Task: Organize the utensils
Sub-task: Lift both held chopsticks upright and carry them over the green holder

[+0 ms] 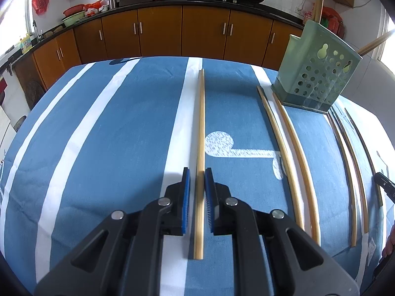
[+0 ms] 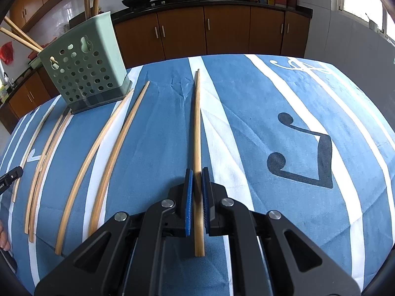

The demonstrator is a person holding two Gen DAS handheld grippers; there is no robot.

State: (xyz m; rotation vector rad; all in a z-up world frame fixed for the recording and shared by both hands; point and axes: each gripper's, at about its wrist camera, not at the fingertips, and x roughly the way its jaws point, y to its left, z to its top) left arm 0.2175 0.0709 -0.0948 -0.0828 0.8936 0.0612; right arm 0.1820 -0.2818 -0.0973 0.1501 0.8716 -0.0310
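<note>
Here, a chopstick (image 1: pixel 201 148) between the left tongs (image 1: pixel 197 172), another chopstick (image 2: pixel 197 143) between the right tongs (image 2: pixel 195 171).

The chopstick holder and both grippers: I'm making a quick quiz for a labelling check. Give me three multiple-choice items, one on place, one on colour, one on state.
1. Where does the chopstick holder stand?
A) on the striped tablecloth
B) on the kitchen counter
C) on the floor

2. What colour is the holder?
A) red
B) pale green
C) black

3. How is the right gripper?
A) wide open over bare cloth
B) shut on a chopstick
C) inside the holder

Answers: 1 A, its base rests on the cloth; 2 B, its walls are pale green; 3 B, the blue pads clamp the stick.
</note>
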